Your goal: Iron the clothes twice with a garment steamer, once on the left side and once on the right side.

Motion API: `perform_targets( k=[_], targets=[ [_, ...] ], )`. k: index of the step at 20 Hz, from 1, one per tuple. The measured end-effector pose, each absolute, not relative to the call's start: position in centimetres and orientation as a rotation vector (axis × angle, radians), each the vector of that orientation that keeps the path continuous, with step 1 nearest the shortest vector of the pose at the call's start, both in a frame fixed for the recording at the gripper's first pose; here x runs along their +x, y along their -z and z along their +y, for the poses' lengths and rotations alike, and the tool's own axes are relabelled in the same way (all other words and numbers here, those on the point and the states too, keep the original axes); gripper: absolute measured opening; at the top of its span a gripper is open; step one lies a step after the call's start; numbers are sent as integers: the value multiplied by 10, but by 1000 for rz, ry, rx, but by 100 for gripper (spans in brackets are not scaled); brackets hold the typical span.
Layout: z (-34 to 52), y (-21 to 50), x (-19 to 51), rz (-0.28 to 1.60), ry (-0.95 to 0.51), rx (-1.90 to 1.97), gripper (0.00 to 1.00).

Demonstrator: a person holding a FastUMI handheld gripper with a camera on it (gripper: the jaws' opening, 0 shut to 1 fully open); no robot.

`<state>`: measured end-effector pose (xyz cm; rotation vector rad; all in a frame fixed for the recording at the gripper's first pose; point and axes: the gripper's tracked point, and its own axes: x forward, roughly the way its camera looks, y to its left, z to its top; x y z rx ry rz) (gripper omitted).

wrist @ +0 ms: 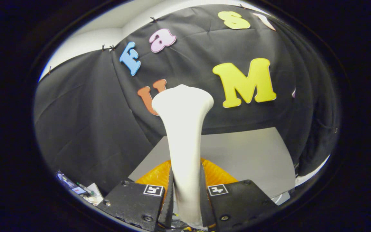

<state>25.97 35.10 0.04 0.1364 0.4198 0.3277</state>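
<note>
Black cloth walls the booth behind a pale grey table. Nearest, the tongs are clamped on the white handle of the garment steamer, both fingers pressing its sides; each finger carries a small square black-and-white marker. Smooth and glossy, the steamer rises from between the fingers and flares to a broad head. Just beyond the fingers, orange clothes lie on the table.
</note>
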Motion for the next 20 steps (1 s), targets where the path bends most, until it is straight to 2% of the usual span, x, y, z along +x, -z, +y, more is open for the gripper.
perform_targets(
  k=[5,12,20],
  targets=[
    [290,-17,205,340,-249,189,37],
    [176,-49,144,192,-47,233,37],
    [83,-123,105,-30,99,213,37]
  ],
)
